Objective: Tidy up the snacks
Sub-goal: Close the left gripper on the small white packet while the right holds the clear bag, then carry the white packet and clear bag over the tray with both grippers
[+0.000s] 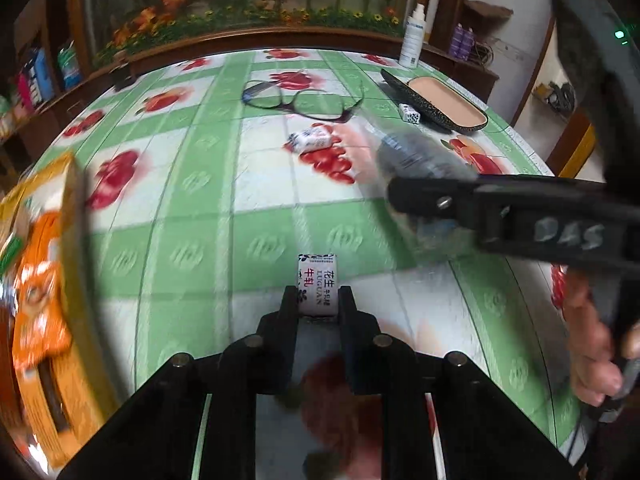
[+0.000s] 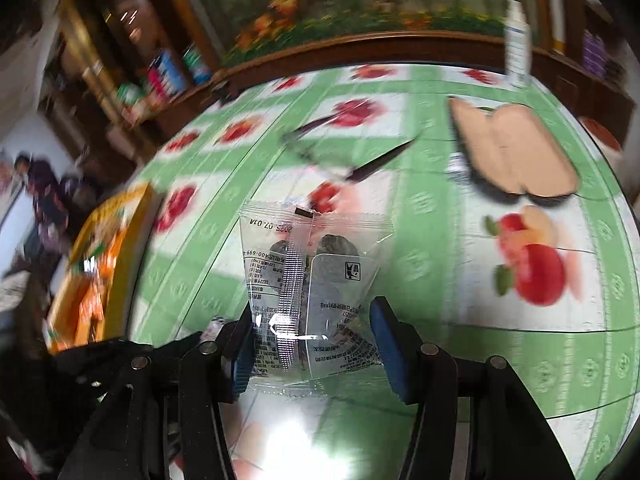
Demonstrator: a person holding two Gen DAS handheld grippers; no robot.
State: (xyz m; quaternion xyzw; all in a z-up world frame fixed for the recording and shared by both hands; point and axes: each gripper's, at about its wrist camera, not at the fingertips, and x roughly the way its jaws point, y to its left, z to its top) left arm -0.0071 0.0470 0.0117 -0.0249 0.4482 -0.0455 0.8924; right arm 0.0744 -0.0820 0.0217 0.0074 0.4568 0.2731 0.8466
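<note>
1. Between the left gripper's [image 1: 318, 300] closed fingers sits a white candy [image 1: 317, 286], pinched at one end; it may twist free.
2. The right gripper [image 2: 312, 344] clamps a clear packet [image 2: 310, 280]; slick film could slip.
3. Farther left, the yellow box [image 1: 68, 280] looks crowded.

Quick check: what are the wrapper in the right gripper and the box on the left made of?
Snack packet: thin clear plastic film, glossy; contents show through, with a crimped back seam. Yellow box: looks like printed cardboard with thin, flat walls, though blur leaves that uncertain.
</note>
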